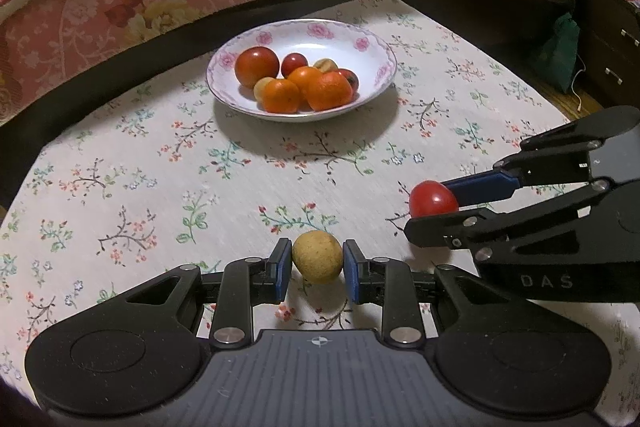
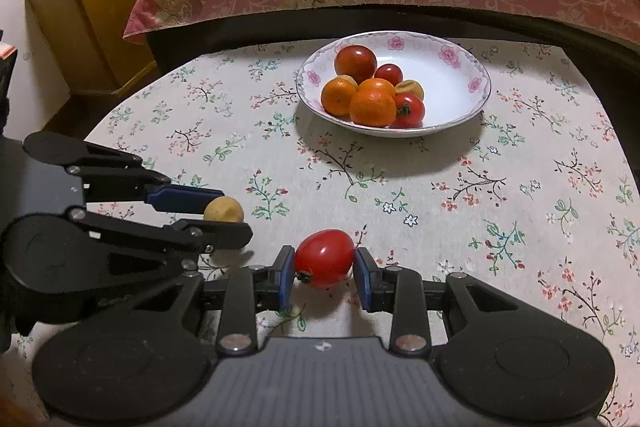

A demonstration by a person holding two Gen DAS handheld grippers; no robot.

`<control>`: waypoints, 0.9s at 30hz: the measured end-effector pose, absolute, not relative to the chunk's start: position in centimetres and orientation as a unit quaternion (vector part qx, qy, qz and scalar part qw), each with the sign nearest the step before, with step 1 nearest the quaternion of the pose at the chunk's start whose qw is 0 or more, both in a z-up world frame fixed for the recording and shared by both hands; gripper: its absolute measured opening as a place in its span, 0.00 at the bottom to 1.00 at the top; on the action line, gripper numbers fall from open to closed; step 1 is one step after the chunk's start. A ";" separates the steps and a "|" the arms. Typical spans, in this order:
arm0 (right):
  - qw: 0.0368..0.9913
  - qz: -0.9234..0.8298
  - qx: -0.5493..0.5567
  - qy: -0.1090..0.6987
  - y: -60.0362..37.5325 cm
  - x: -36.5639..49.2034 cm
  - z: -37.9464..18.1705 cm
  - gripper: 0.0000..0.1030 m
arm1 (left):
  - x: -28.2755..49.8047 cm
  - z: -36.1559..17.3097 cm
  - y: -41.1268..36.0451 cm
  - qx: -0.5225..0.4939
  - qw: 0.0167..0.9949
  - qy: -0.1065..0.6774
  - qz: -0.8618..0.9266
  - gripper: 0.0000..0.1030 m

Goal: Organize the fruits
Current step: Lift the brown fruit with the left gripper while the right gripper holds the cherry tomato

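Nearest: left gripper clamped on one round tan fruit; right gripper clamped on one oval red tomato, long axis across the jaws, stem end left. Farther on the floral tablecloth: one flower-rimmed white bowl holding three oranges, three red tomatoes, two tan fruits.

Warm, fairly dim indoor light fell from above and beyond the fingers, so the plate cast a soft shadow toward them. Both fisheye views bent strongly at dark, vignetted edges. The centre stayed sharp, without glare.
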State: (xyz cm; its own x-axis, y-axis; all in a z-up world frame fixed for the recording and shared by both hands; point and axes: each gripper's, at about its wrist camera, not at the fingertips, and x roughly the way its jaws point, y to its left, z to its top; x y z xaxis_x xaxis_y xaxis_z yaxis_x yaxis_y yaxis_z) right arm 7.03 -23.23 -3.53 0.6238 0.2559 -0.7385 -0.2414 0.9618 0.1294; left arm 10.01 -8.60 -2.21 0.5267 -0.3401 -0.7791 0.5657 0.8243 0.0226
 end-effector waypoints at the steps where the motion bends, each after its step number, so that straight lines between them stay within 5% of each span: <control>1: 0.902 0.138 0.009 0.410 -23.2 7.0 -3.5 0.29 | 10.1 -2.2 -8.6 0.137 0.863 0.409 -0.262 0.34; 27: 0.910 0.129 0.027 0.393 -23.7 7.8 -2.6 0.30 | 10.8 -1.4 -8.5 0.114 0.870 0.402 -0.262 0.34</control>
State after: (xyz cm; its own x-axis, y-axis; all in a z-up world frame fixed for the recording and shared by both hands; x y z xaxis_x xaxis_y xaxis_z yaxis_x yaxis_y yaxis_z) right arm 7.80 -23.72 -2.63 0.6586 0.2560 -0.7077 -0.2137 0.9653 0.1503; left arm 10.84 -8.50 -1.35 0.5395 -0.3643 -0.7591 0.5474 0.8368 -0.0125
